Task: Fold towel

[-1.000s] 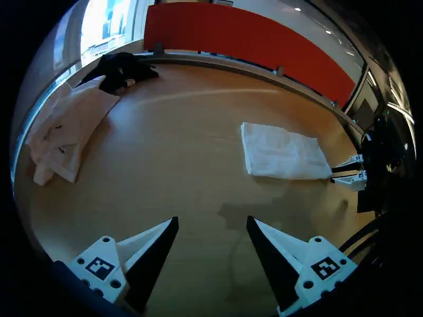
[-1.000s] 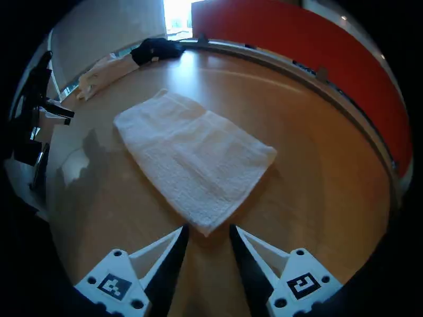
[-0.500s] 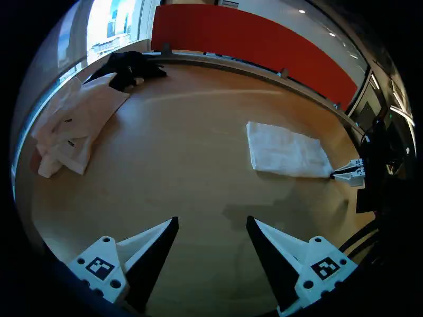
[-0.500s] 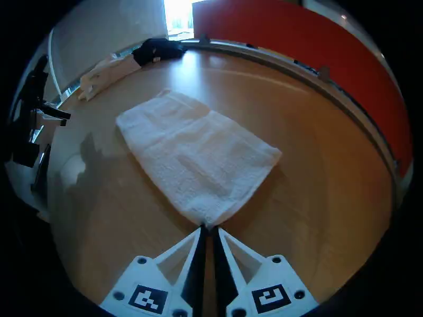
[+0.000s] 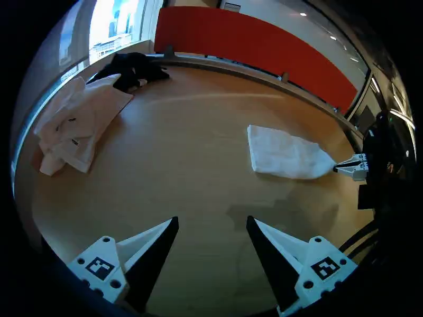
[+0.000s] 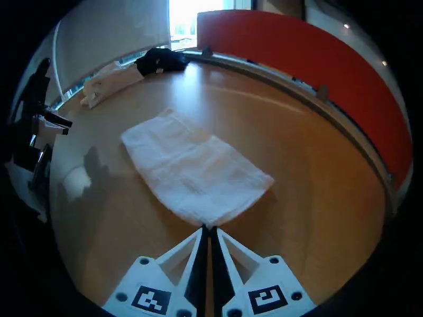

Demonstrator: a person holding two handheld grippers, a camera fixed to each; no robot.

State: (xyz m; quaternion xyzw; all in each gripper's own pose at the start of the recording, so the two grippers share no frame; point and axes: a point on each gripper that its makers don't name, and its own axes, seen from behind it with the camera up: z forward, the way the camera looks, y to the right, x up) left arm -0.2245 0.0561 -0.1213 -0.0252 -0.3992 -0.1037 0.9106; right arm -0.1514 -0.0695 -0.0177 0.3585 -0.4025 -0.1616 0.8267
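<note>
A folded white towel (image 6: 193, 169) lies on the wooden table (image 6: 296, 158). My right gripper (image 6: 209, 228) is shut on the towel's near corner and lifts it a little off the wood. In the left gripper view the same towel (image 5: 283, 154) lies far to the right, its right corner drawn to a point at the right gripper (image 5: 338, 168). My left gripper (image 5: 211, 222) hovers open over bare table, well away from the towel, with nothing between its fingers.
A heap of pale cloth (image 5: 74, 127) and a dark garment (image 5: 129, 68) lie at the table's far left by the window. A red panel (image 5: 254, 42) runs behind the table's raised back edge. The left gripper (image 6: 45, 119) appears at the left edge of the right gripper view.
The right gripper has gone from open to shut on the towel's near corner and has started to raise it. The left gripper has stayed open, its view shifting slightly.
</note>
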